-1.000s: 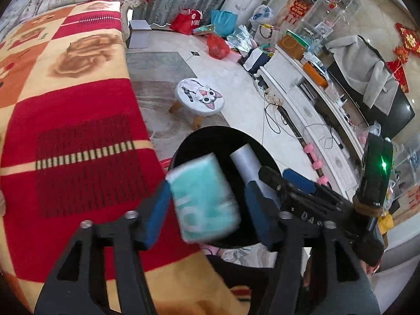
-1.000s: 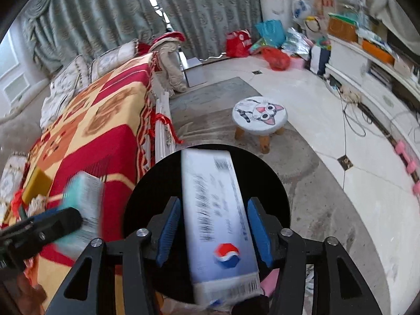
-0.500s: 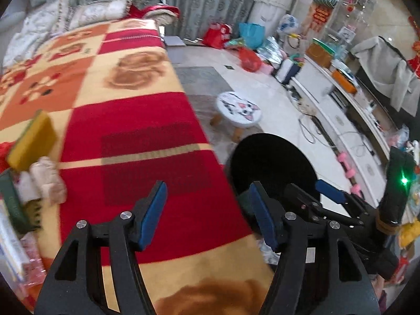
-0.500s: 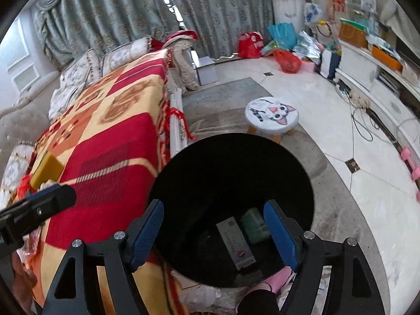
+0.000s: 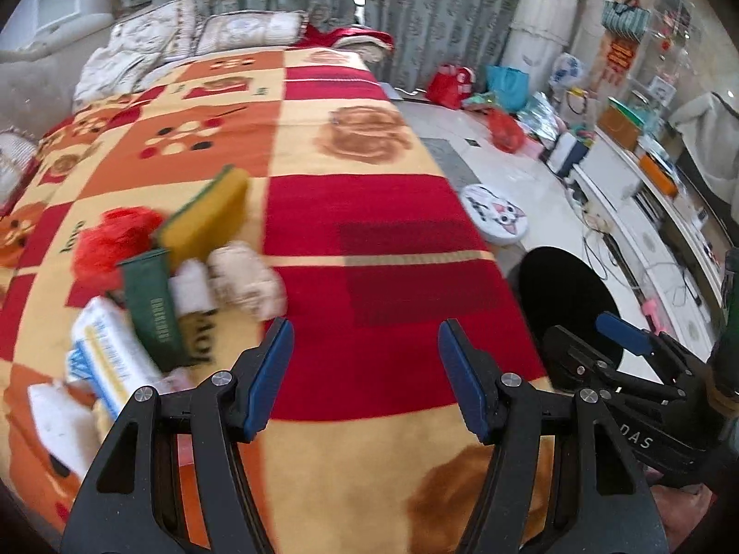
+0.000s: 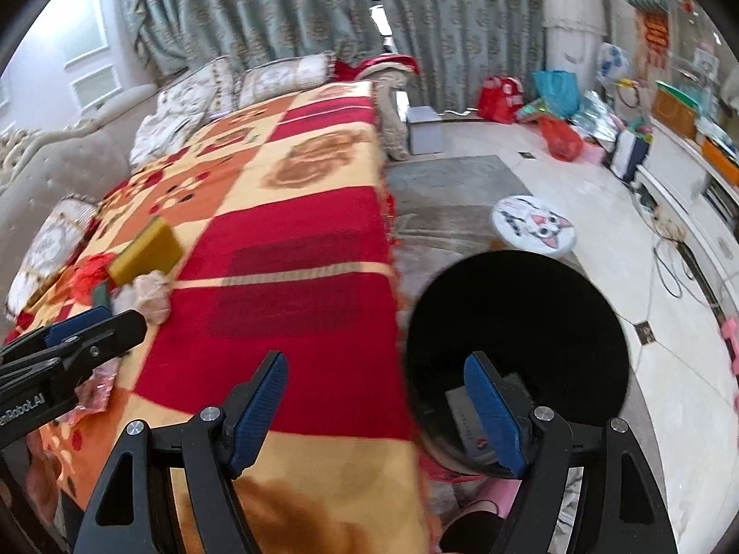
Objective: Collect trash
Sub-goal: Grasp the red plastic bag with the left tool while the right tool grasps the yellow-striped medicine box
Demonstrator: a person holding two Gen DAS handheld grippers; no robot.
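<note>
A black round bin (image 6: pixel 517 314) stands on the floor beside the blanket-covered sofa; a white box (image 6: pixel 466 420) lies inside it. The bin also shows in the left wrist view (image 5: pixel 568 295). A pile of trash lies on the blanket: a yellow sponge (image 5: pixel 208 212), a red crumpled bag (image 5: pixel 111 240), a green box (image 5: pixel 152 309), a crumpled tissue (image 5: pixel 245 281), a white-blue packet (image 5: pixel 111 355). My left gripper (image 5: pixel 365 369) is open and empty over the blanket, right of the pile. My right gripper (image 6: pixel 374 411) is open and empty at the bin's left rim.
A checked red, orange and yellow blanket (image 5: pixel 378 249) covers the sofa. A small cat-face stool (image 6: pixel 533 226) stands on the floor behind the bin. Bags (image 6: pixel 499 97) lie by the curtains. A white cabinet (image 5: pixel 646 212) with cables runs along the right.
Both grippers let go of their items into the bin, the teal packet and the white box. Both then swung left from over the bin toward the blanket, and the trash pile came into view.
</note>
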